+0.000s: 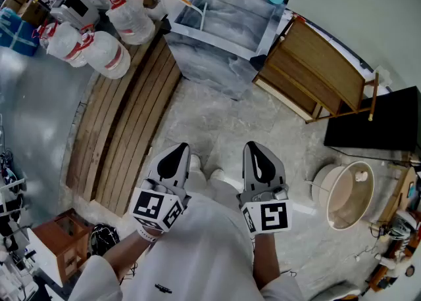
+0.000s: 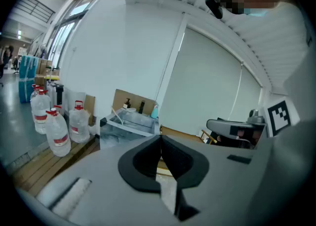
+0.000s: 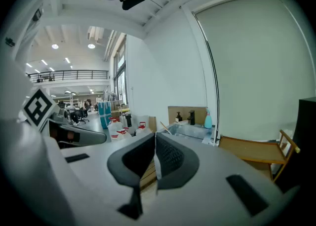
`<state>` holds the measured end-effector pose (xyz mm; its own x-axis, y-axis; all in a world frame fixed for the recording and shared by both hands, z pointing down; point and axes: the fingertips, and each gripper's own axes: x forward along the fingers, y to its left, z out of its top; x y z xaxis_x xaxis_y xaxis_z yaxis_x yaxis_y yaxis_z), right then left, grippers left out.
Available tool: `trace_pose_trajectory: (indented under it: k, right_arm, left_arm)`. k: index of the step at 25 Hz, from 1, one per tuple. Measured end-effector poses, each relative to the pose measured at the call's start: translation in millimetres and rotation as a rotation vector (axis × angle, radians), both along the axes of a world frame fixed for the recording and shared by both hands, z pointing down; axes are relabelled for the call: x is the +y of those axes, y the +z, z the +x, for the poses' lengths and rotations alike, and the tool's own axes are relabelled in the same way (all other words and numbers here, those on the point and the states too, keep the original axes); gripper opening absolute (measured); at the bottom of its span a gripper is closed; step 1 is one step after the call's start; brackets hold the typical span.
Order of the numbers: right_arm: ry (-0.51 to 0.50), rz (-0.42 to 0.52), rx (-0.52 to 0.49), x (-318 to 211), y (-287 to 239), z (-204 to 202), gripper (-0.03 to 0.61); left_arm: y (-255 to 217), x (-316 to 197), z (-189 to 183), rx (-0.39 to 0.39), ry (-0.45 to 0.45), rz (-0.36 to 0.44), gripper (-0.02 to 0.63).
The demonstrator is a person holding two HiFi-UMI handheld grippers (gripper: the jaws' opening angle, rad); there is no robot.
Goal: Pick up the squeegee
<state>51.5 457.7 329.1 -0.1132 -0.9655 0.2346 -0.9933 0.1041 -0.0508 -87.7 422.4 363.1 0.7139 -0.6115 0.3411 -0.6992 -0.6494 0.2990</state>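
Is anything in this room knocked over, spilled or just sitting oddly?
No spill shows. A wooden frame seems to lean askew beside the grey tub, and a white basin sits loose on the floor at the right.

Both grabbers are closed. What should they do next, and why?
Probably step toward the grey sink, where a long-handled tool leans. Both the left gripper and right gripper are shut, empty and far from it.
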Motion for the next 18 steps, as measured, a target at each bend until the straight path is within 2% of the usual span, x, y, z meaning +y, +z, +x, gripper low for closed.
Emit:
trace_pose_trajectory:
  k: [5, 10, 18]
  right_arm:
    - [-0.011, 0.0, -0.013, 21, -1, -22, 0.006]
    - [-0.004, 0.011, -0.02, 26, -3, -36, 0.006]
    - [-0.024, 0.047, -0.018, 5, -12, -62, 0.006]
  left_arm:
    - [-11, 25, -8, -0.02, 0.031, 0.045, 0.006]
    - [-19, 31, -28, -0.018, 0.013, 0.069, 0.006]
    - [-29, 9, -63, 0.022, -0.007, 0.092, 0.006]
